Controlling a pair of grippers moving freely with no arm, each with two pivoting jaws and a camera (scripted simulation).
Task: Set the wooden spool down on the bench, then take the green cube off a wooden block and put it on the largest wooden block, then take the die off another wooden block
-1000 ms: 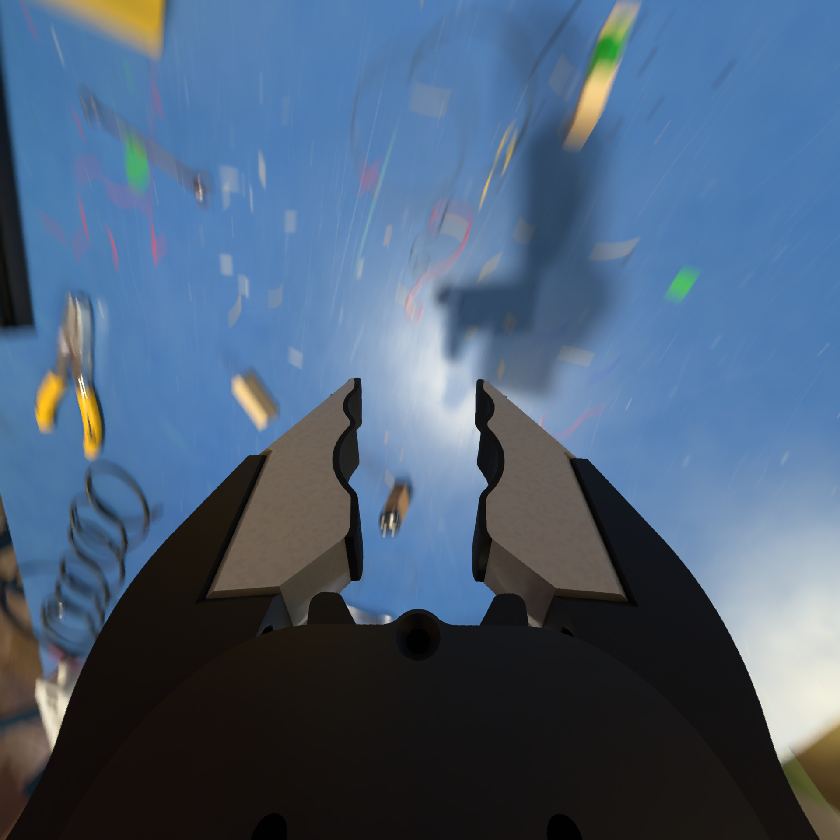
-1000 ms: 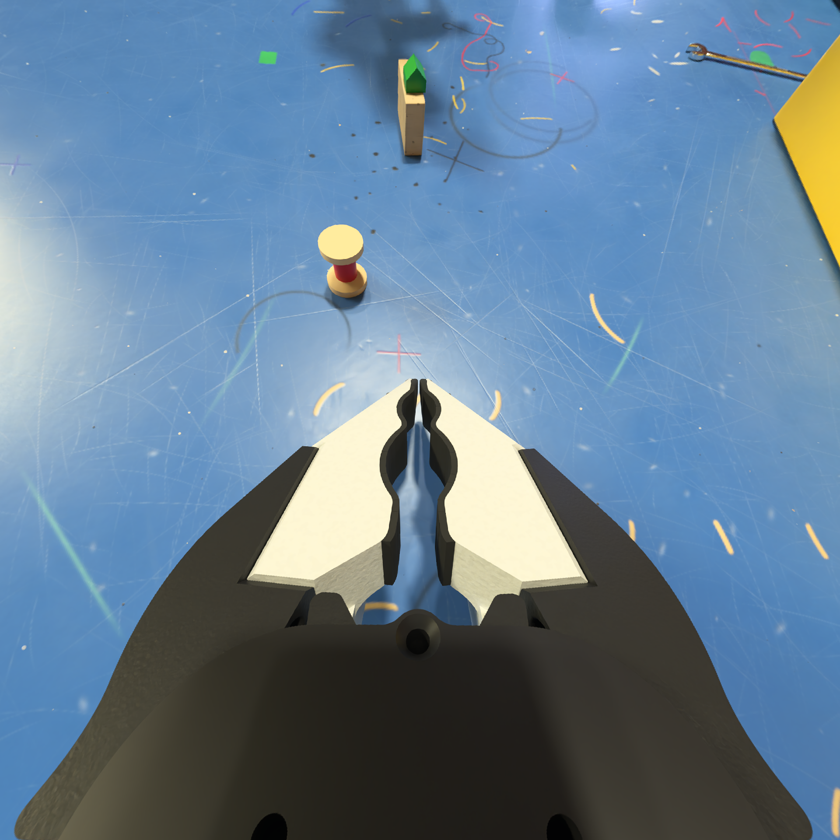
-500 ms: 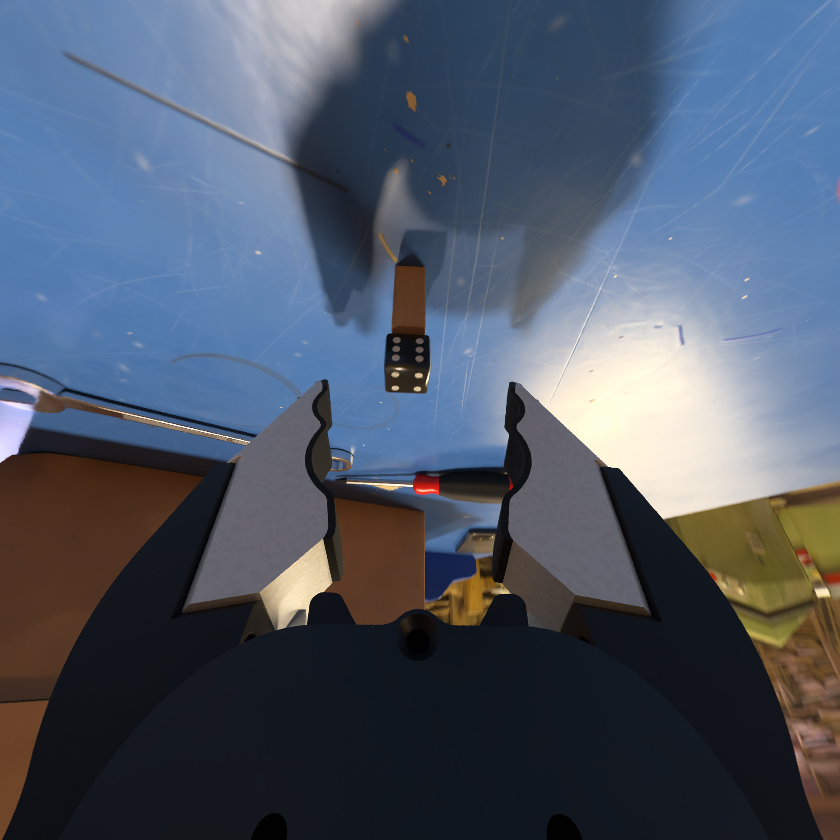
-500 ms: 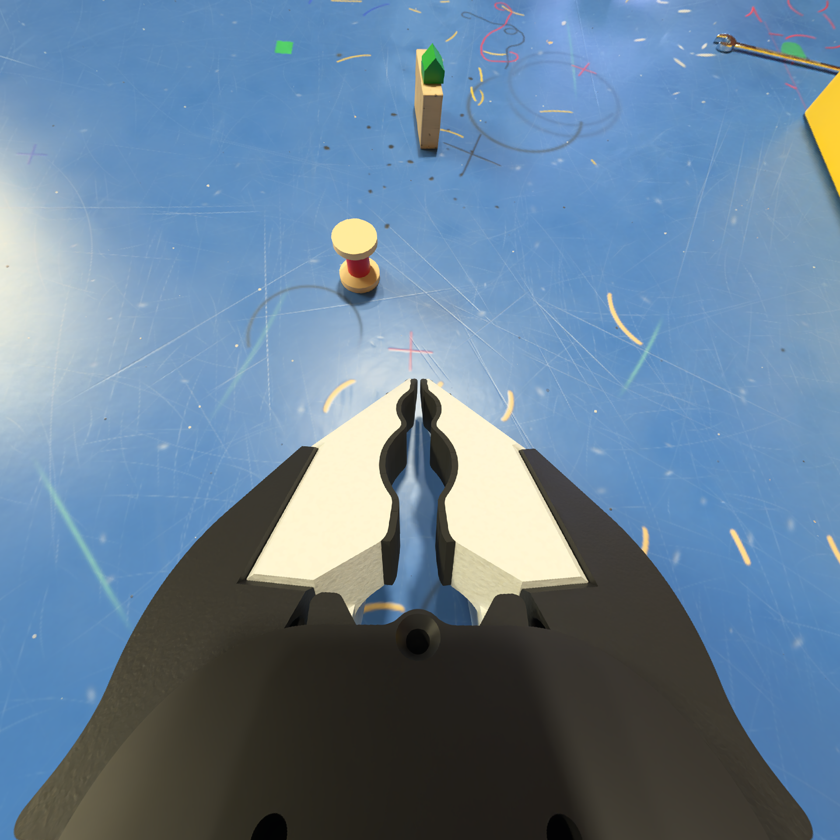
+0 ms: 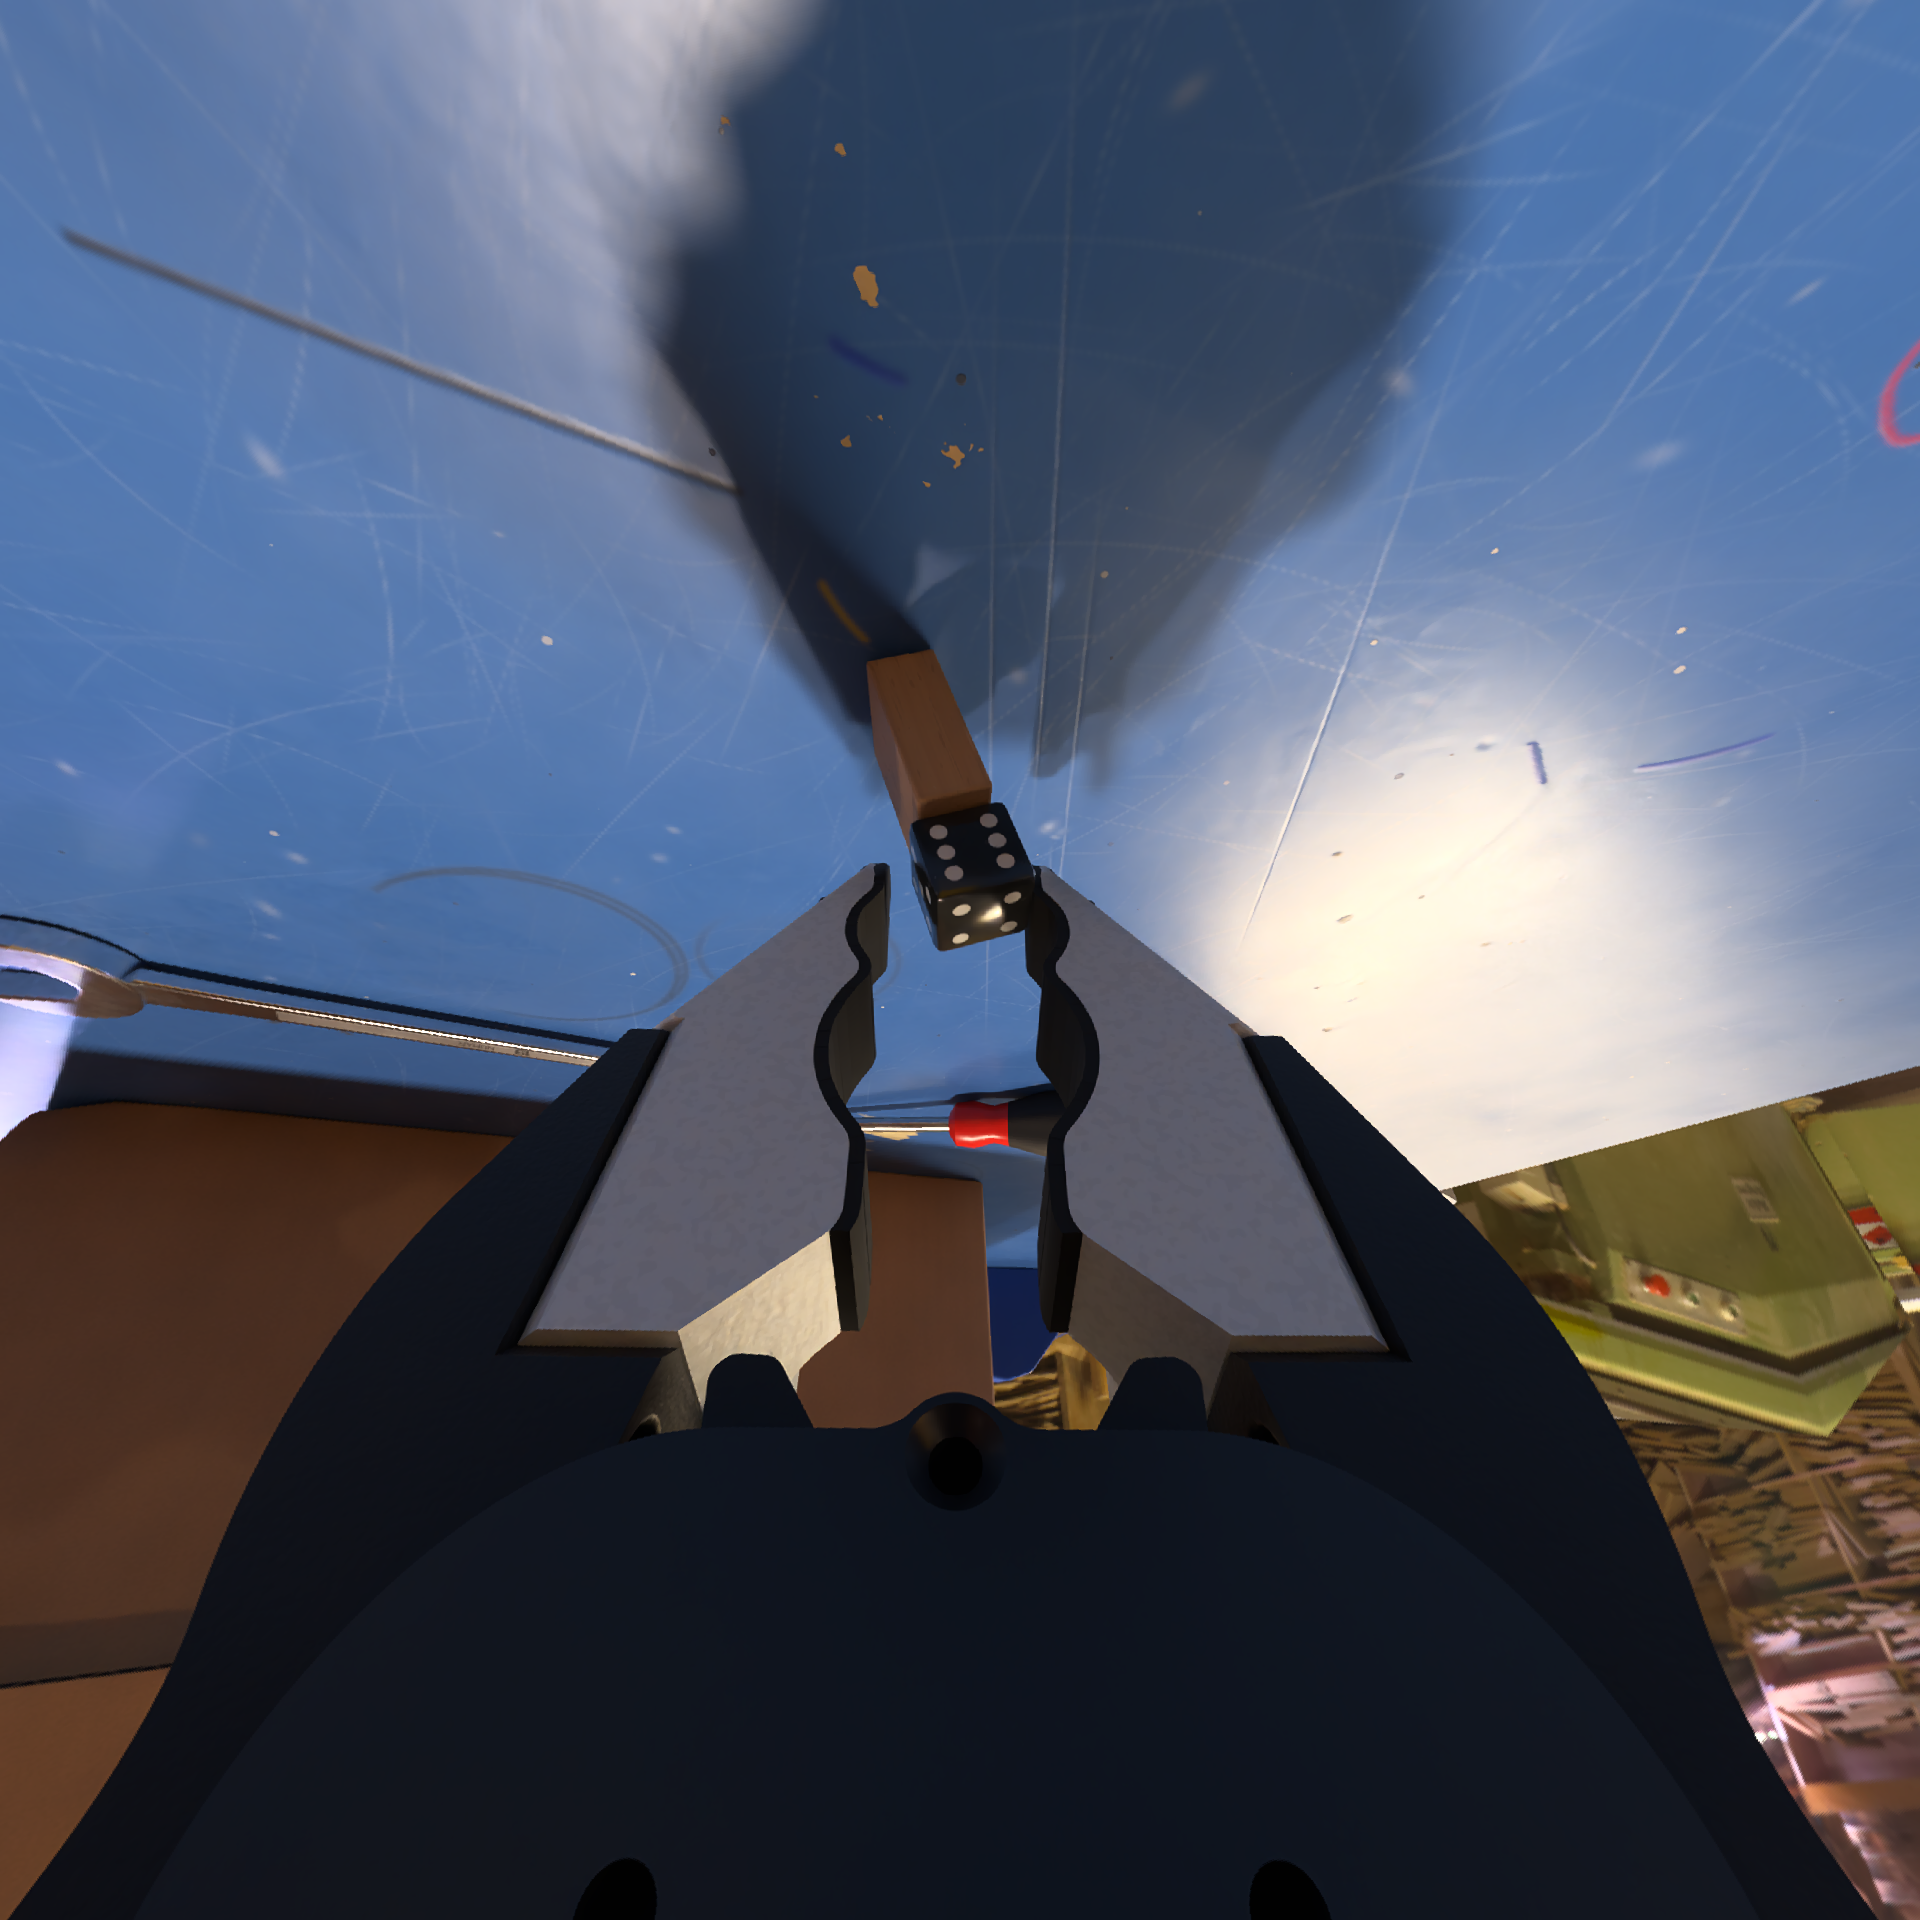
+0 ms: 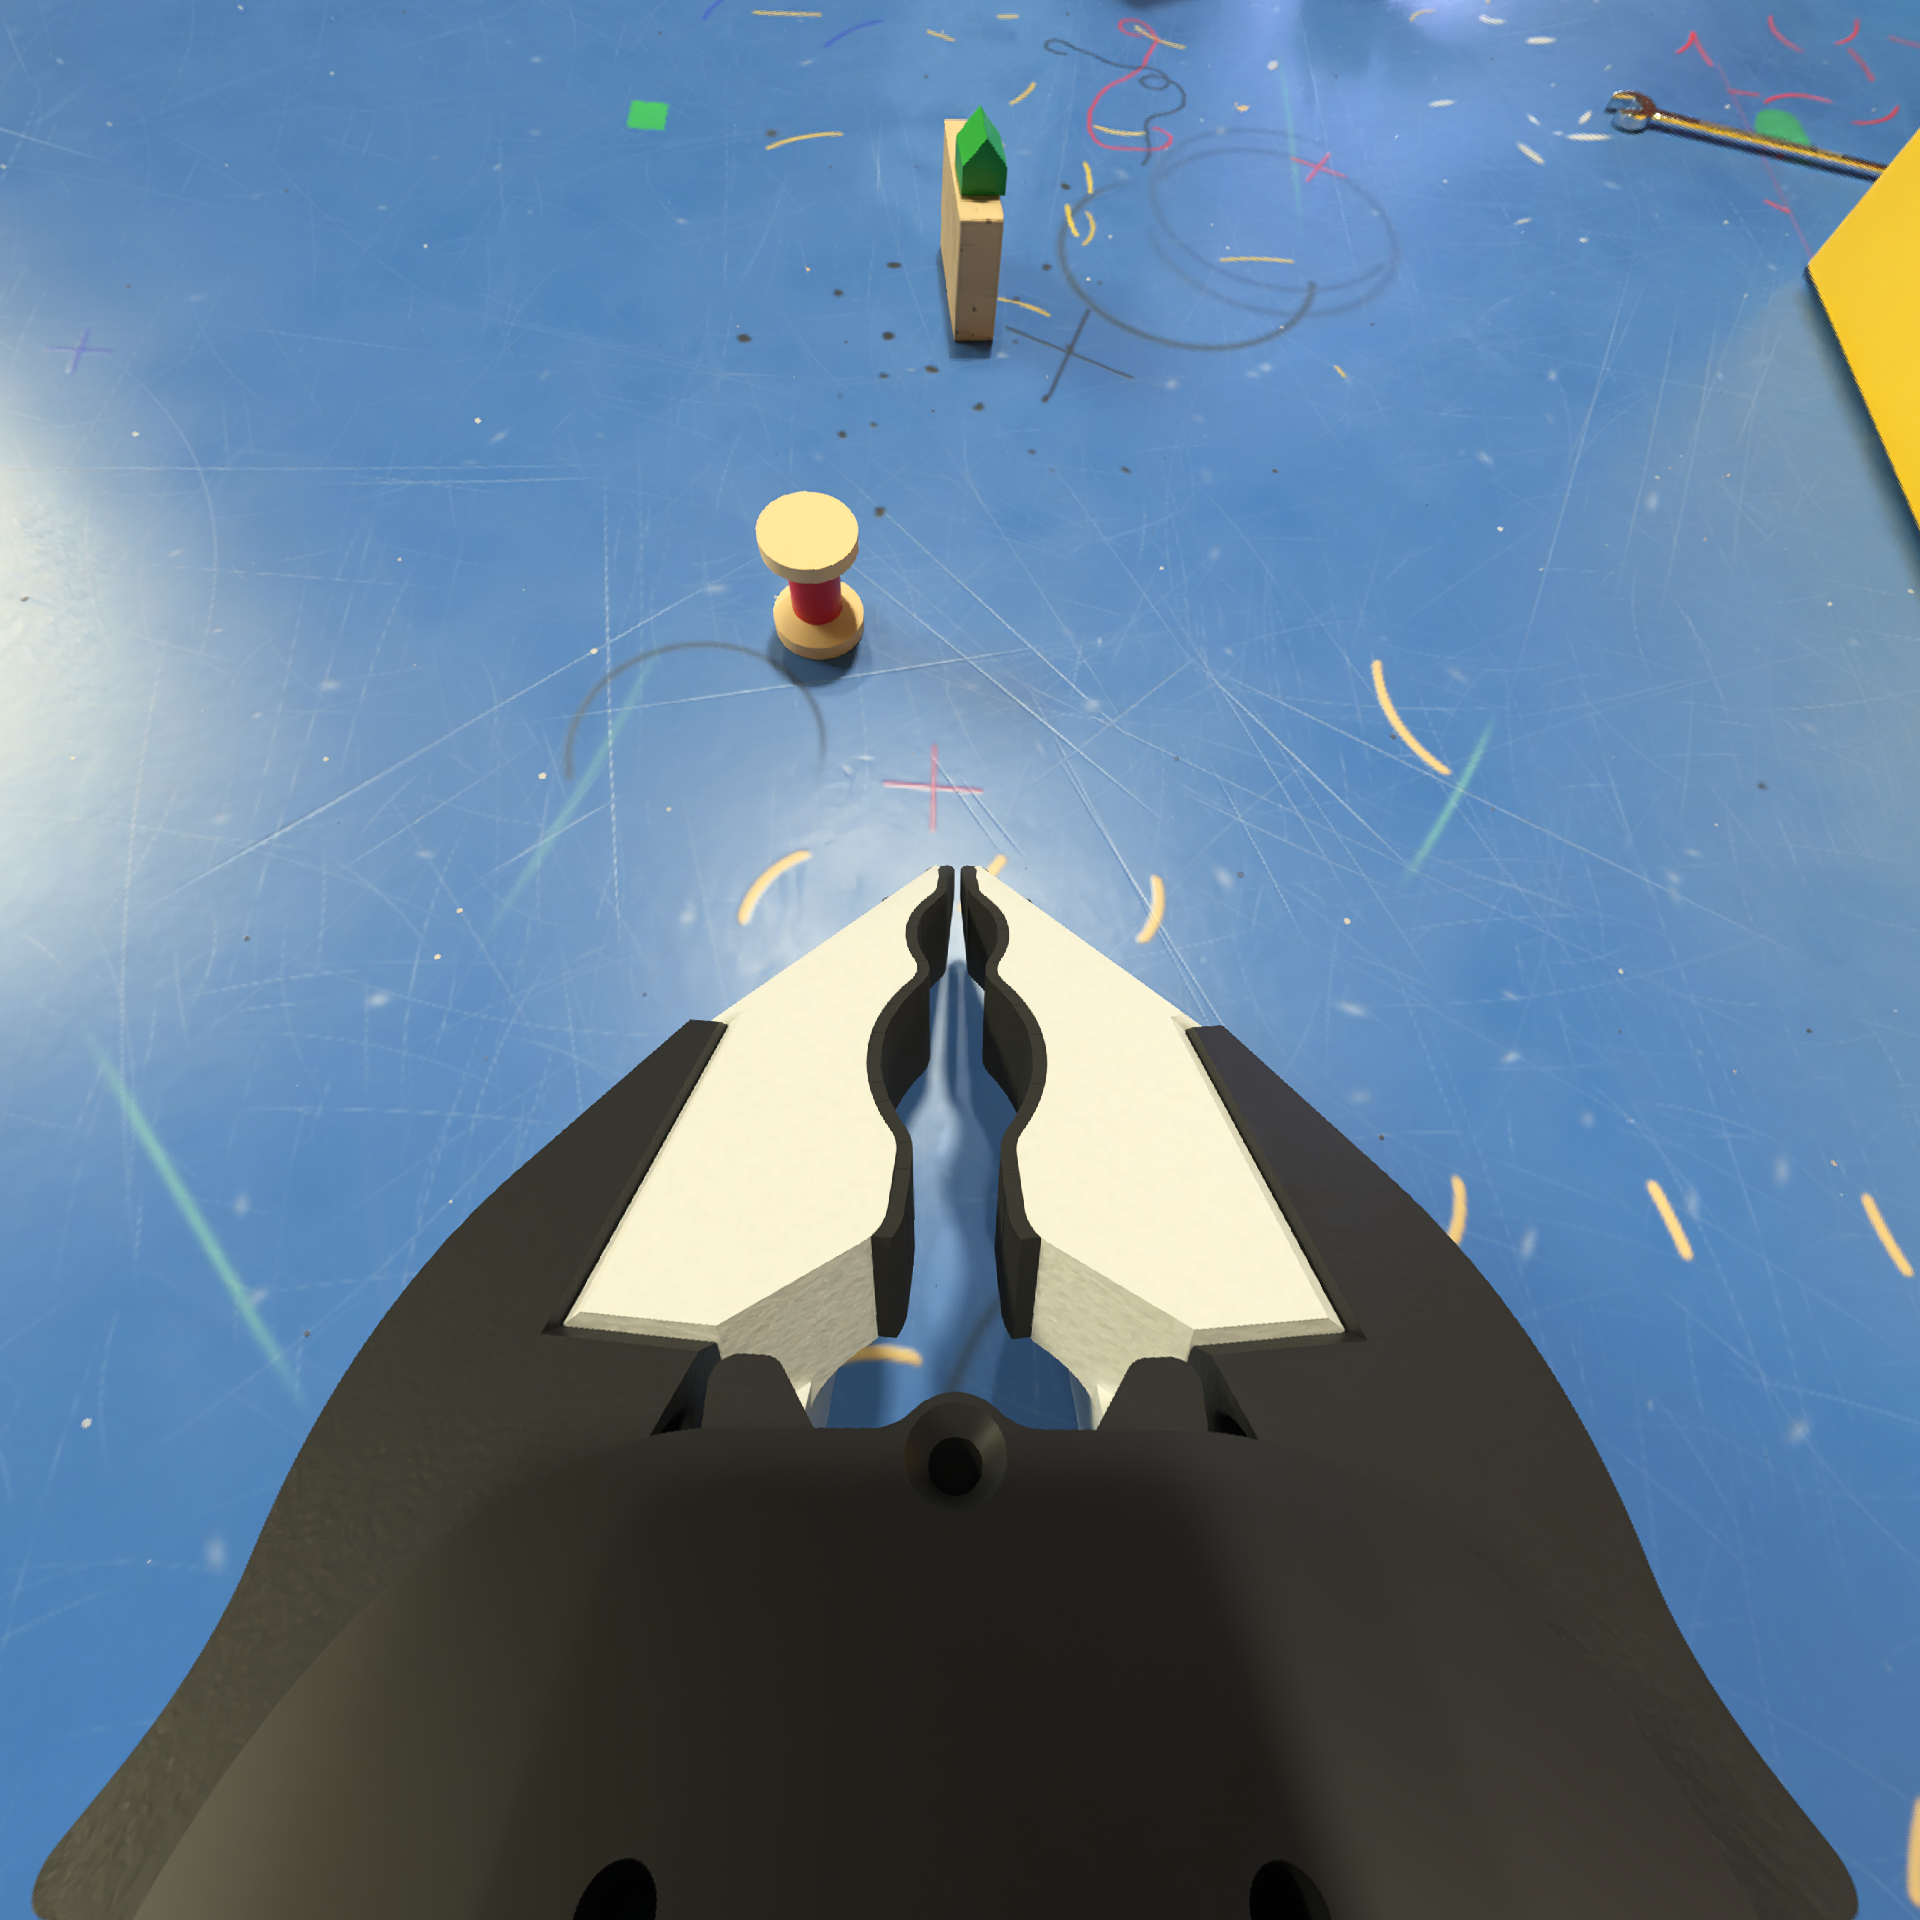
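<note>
In the left wrist view the bench appears overhead. A black die (image 5: 971,881) sits on the end of a small wooden block (image 5: 925,732). My left gripper (image 5: 964,878) is open, its jaws narrowly around the die. The right fingertip (image 5: 1051,914) is at the die's edge and a slim gap shows on the left side. In the right wrist view my right gripper (image 6: 956,878) is shut and empty above the blue bench (image 6: 1455,935). The wooden spool (image 6: 816,577) with a red core stands upright ahead. Farther off, the green cube (image 6: 980,156) sits on top of a tall wooden block (image 6: 971,260).
A red-handled screwdriver (image 5: 977,1124), a long wrench (image 5: 312,1013) and a brown box (image 5: 312,1299) lie near the bench edge beyond the die. A green machine (image 5: 1714,1247) stands off the bench. A spanner (image 6: 1745,135) and a yellow sheet (image 6: 1881,312) are at the right view's far right.
My left gripper has swung from the littered bench area to the die, moved up to it and narrowed its jaws around it. My right gripper has drifted slightly back, still shut.
</note>
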